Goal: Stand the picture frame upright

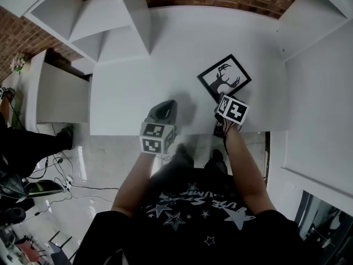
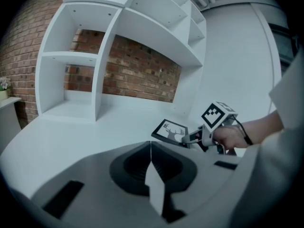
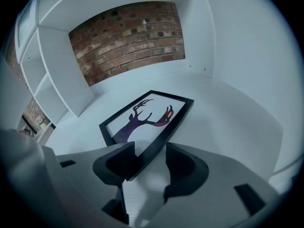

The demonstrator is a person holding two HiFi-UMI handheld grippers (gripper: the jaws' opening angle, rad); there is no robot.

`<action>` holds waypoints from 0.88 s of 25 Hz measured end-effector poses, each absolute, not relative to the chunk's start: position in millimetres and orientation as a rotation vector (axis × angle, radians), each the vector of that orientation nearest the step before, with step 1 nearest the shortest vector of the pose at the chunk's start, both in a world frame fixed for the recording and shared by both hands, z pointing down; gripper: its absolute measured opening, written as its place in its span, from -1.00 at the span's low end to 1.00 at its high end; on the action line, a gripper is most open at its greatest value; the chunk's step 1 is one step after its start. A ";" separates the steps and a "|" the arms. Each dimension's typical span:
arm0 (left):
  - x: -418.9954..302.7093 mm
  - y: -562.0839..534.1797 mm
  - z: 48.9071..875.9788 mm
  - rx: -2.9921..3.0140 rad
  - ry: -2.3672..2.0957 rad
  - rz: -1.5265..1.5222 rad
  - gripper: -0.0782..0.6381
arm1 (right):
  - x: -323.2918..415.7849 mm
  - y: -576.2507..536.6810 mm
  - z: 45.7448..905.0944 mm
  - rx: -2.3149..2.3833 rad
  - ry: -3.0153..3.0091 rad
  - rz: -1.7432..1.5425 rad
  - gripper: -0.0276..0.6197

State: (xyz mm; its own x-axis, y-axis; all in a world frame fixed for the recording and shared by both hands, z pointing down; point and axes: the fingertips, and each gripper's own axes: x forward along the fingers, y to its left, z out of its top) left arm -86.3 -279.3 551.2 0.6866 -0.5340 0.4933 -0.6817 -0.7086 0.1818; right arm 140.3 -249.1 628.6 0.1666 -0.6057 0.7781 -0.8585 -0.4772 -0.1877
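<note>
Right gripper (image 3: 147,161): jaws set wide apart, with the near corner of the picture frame (image 3: 145,120) admitted between them but not pressed. Left gripper (image 2: 151,163): closed on nothing, held near the front edge of the white desk (image 1: 138,59). Frame: laid face up toward the desk's right. Thin black moulding, square-cornered; glossy pane over a stag silhouette. Judged light, stiff, breakable at the glazing and slippery on the face; best taken by the moulding's edge.
</note>
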 end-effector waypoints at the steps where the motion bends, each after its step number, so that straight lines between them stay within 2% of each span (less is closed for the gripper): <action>1: -87.5 -279.1 552.0 2.543 -0.960 0.587 -0.73 | 140.2 -249.1 628.7 2.152 -1.403 1.207 -0.29; 8: -87.3 -274.2 548.9 2.526 -0.985 0.591 -0.73 | 140.7 -248.9 630.0 2.115 -1.405 1.217 -0.29; 22: -83.1 -258.6 549.5 2.504 -1.042 0.612 -0.73 | 146.2 -246.2 628.5 1.958 -1.614 1.251 -0.50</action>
State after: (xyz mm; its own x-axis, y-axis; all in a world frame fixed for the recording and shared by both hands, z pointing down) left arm -83.1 -258.6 549.5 0.6344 -0.5754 0.5162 -0.7309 -0.6638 0.1583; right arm 146.2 -246.2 628.5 -0.0167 -0.6348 0.7725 -0.9064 -0.3165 -0.2797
